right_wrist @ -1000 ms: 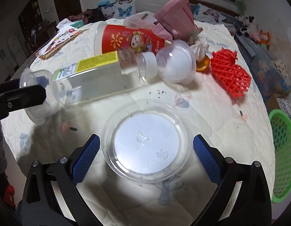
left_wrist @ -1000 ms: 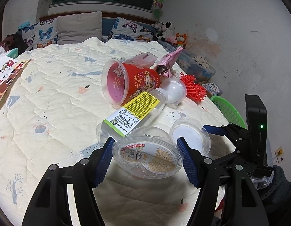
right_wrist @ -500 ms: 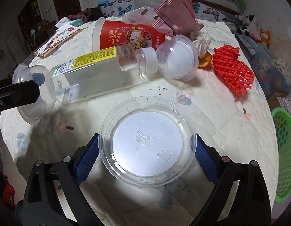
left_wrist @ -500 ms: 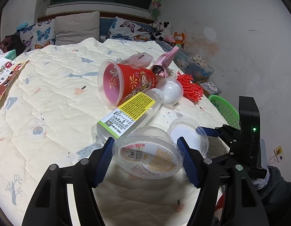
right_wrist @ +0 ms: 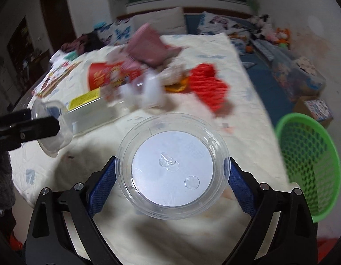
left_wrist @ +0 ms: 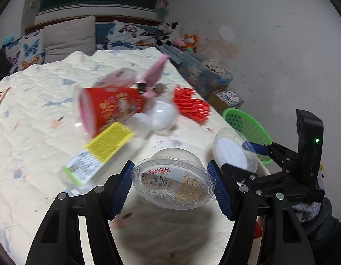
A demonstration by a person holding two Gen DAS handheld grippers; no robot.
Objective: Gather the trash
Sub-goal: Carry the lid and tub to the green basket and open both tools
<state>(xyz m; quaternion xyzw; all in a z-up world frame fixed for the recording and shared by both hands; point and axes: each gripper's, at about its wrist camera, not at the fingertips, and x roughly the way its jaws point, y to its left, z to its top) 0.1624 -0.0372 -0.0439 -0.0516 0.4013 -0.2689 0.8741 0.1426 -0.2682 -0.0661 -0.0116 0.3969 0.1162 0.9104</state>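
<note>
My left gripper is shut on a clear plastic lid with a printed label and holds it above the bed. My right gripper is shut on a clear round tub with a white bottom, also lifted; it shows in the left wrist view. On the quilt behind lie a red paper cup, a clear bottle with a yellow label, a clear dome lid, red foam netting and pink wrappers. A green mesh basket stands right of the bed.
The quilted bed carries pillows at its head and a picture book at the left edge. Soft toys and storage boxes line the wall on the right.
My right gripper closed on the clear tub and lifted it off the quilt. Both grippers rose and swung right, toward the green basket. The view is blurred by motion.
</note>
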